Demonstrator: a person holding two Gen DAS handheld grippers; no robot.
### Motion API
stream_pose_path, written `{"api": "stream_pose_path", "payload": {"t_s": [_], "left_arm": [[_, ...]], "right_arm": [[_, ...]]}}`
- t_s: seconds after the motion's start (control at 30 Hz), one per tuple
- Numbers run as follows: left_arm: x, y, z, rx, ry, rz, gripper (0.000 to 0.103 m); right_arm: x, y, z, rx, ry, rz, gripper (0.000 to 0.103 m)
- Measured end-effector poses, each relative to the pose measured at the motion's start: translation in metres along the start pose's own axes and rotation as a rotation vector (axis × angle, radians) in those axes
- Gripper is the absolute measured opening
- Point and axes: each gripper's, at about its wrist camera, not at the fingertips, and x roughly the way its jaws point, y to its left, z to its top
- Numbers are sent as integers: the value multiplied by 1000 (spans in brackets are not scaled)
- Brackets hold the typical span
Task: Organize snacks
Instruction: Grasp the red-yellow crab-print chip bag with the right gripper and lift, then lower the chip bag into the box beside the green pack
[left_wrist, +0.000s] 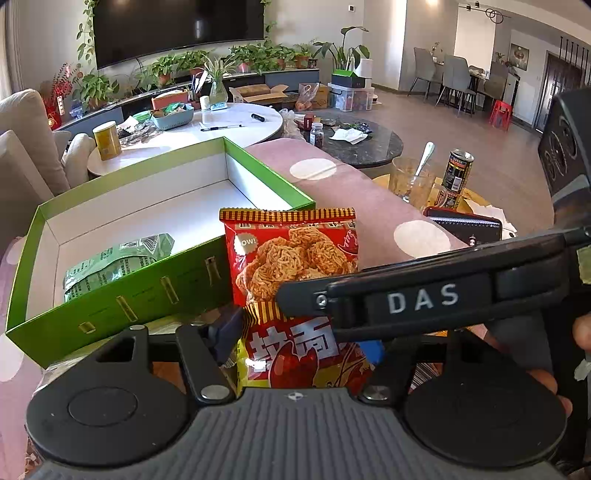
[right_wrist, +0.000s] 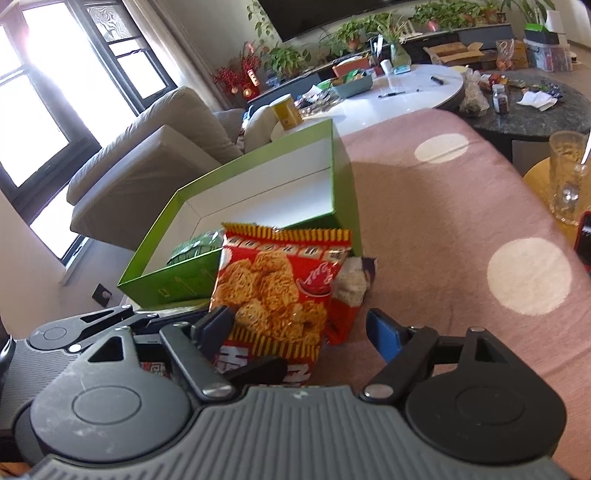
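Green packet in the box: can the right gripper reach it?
Probably not: the upright red snack packet and the near wall of the green box stand between the open right gripper and the green packet.

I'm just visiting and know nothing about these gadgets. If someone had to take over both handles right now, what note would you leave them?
Left gripper: jaws closed on the red noodle packet, held upright just in front of the green box.
Right gripper: jaws open wide around the same packet, not gripping it.
Done: the green packet lies in the box.
Left: put the red packet in the box, then probably the other packet behind it on the pink cloth.
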Motion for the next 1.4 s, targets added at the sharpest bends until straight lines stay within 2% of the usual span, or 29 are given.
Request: {"api": "stream_pose_path", "payload": {"t_s": [0.1, 0.13, 0.53, 0.83, 1.13, 1.4], "left_arm": [[-7, -3, 1, 1, -15, 2, 58], [-11, -5, 2, 4, -26, -2, 58], [-51, -6, 25, 15, -176, 36, 58], [-52, 1, 58, 35, -245, 88, 58], [-40, 18, 86, 35, -267, 119, 58], [-5, 38, 91, -16, -212, 121, 56]], "right_arm": [[-2, 5, 1, -10, -3, 30, 67], [-4, 7, 3, -15, -10, 41, 66], [-42, 49, 22, -155, -189, 39, 66], [-43, 55, 56, -190, -266, 68, 66], [-32, 51, 86, -233, -298, 121, 66], [-7, 50, 91, -270, -271, 113, 66]]}}
